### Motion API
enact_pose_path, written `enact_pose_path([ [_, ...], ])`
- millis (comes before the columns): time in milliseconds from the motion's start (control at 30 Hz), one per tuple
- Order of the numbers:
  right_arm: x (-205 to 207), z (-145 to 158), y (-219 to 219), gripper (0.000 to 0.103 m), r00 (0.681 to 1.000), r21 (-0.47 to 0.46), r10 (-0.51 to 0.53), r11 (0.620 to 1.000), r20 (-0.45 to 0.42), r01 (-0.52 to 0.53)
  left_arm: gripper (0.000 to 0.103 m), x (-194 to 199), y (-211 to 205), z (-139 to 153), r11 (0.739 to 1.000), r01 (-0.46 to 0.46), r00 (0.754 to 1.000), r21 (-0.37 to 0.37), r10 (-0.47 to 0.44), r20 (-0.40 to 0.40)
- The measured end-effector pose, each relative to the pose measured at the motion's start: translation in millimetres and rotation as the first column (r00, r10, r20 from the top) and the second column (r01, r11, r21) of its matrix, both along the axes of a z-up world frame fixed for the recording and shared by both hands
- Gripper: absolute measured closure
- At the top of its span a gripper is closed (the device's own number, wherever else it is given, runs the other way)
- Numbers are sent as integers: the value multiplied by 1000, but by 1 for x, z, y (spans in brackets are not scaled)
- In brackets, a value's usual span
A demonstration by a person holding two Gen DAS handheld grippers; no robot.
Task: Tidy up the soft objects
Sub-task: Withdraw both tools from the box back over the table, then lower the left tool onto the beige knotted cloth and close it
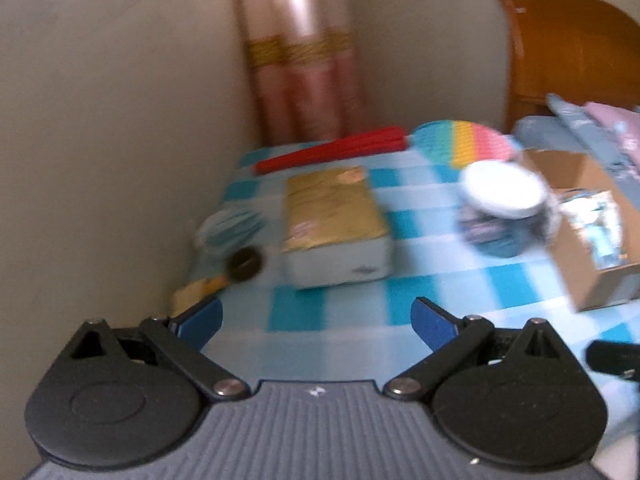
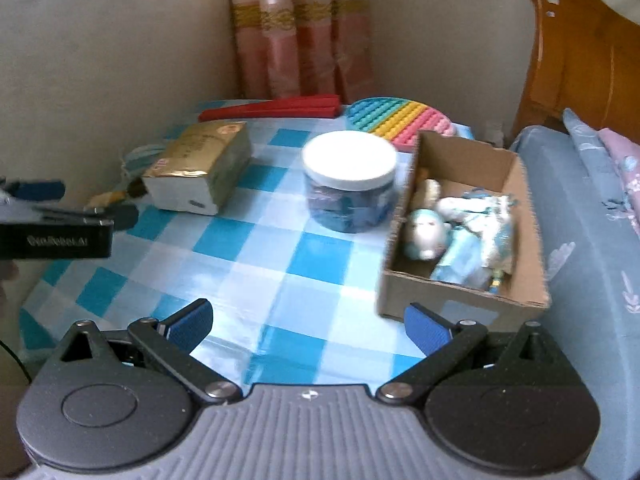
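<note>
Two views inspected. Left wrist: left tongs (image 1: pixel 316 322) spread wide, empty, facing the blue mask (image 1: pixel 230 226) at the surface (image 1: pixel 352 304) edge; approach low, pinch its middle. Right wrist: right tongs (image 2: pixel 308 326) agape, empty; cardboard box (image 2: pixel 460 304) holds soft toys.

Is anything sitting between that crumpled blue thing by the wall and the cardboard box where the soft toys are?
Yes. The gold tissue pack lies right beside the blue soft item, and the white-lidded jar stands next to the cardboard box. Both sit on the straight path across the checked table.
</note>
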State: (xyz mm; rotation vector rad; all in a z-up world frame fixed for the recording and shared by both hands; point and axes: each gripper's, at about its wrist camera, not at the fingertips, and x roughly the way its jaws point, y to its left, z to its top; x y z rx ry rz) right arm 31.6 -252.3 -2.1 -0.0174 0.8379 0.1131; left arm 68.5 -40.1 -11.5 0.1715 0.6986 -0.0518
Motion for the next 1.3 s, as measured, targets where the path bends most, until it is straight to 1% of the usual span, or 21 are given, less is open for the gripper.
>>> enact_pose_path([
  [67, 5, 0, 9, 0, 1000, 15, 23, 1000, -10, -23, 3, 5, 16, -10, 998, -61, 998, 18, 61, -11],
  [133, 9, -2, 19, 0, 999, 14, 45, 999, -17, -45, 3, 8, 28, -18, 994, -110, 994, 19, 111, -8],
  [367, 28, -13, 56, 0, 988, -24, 142, 989, -53, -143, 3, 16, 55, -39, 977, -213, 977, 14, 213, 6],
  [500, 38, -19, 70, 0, 981, -22, 182, 983, -65, -184, 3, 26, 60, -48, 969, -246, 969, 20, 245, 23],
  [667, 52, -23, 82, 0, 972, -16, 225, 974, -69, -226, 3, 44, 67, -63, 956, -292, 956, 20, 292, 12],
  [733, 58, -25, 87, 0, 967, -18, 245, 969, -73, -247, 6, 48, 65, -66, 952, -304, 953, 29, 304, 19],
  [867, 68, -31, 97, 0, 954, -27, 288, 956, -84, -291, 6, 55, 59, -73, 949, -312, 950, 50, 310, 41],
  [933, 73, -34, 101, 0, 948, -22, 305, 951, -92, -308, 13, 57, 58, -75, 945, -321, 947, 55, 319, 49],
  [967, 75, -35, 102, 0, 946, -21, 311, 949, -93, -315, 15, 58, 58, -76, 944, -325, 945, 55, 323, 49],
  [1033, 78, -37, 105, 0, 943, -16, 320, 946, -93, -323, 25, 61, 59, -79, 938, -342, 939, 63, 338, 58],
  [1067, 80, -38, 106, 0, 941, -12, 325, 945, -95, -327, 28, 62, 59, -80, 934, -351, 936, 65, 347, 57],
  [1167, 84, -40, 108, 0, 937, -4, 337, 941, -94, -339, 36, 68, 61, -83, 930, -364, 931, 52, 361, 47],
  [1200, 85, -40, 108, 0, 935, -2, 341, 939, -93, -343, 41, 69, 62, -84, 927, -371, 928, 48, 369, 46],
  [1233, 86, -40, 108, 0, 934, 2, 345, 938, -92, -346, 45, 70, 63, -85, 926, -376, 926, 39, 374, 44],
  [1300, 87, -41, 109, 0, 931, 10, 353, 935, -90, -354, 45, 72, 65, -86, 923, -385, 922, 19, 384, 41],
])
